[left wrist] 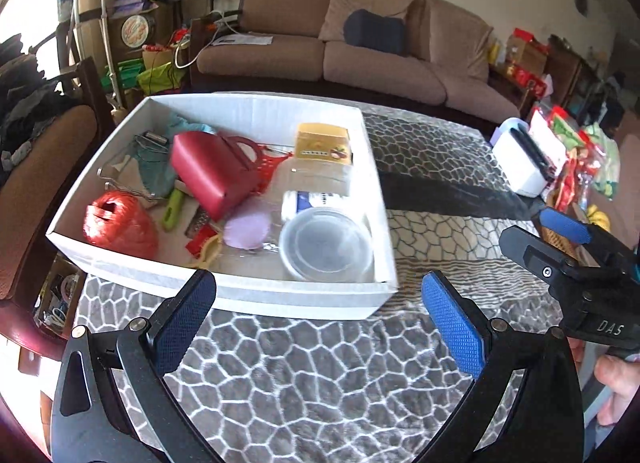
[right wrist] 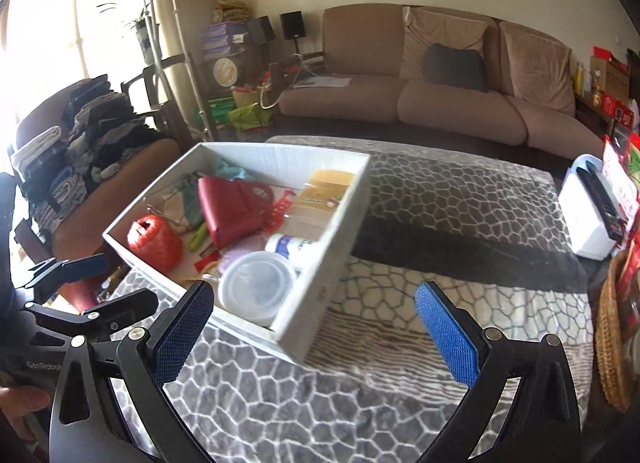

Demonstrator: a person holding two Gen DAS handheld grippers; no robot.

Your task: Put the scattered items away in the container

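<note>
the white box (left wrist: 224, 295) sits on a grey patterned cloth (left wrist: 320, 383), at about 11 o'clock from the left gripper (left wrist: 320, 327) and about 10 o'clock from the right gripper (right wrist: 316, 333). both grippers stand fully spread with nothing between their blue pads, over bare cloth just short of the box's near wall.

inside the box, seen from the left wrist: a red twine ball (left wrist: 120, 225) fills the 8 o'clock corner. a red handbag (left wrist: 216, 175) lies tilted at the centre, with a teal cloth (left wrist: 160, 171) and bent wire hangers (left wrist: 148, 143) at its 9 o'clock. a green-handled tool (left wrist: 173, 209) lies between bag and twine. a yellow carton (left wrist: 323, 143) is at 2 o'clock against the far right wall. a clear round tub with lid (left wrist: 326, 245) fills the 5 o'clock corner, a white bottle with blue label (left wrist: 308, 201) lying just beyond it at its 12 o'clock. a lilac round disc (left wrist: 246, 228) lies at the tub's 9 o'clock.

well apart, at 3 o'clock on the cloth's edge, stands a white appliance (left wrist: 520, 163).
</note>
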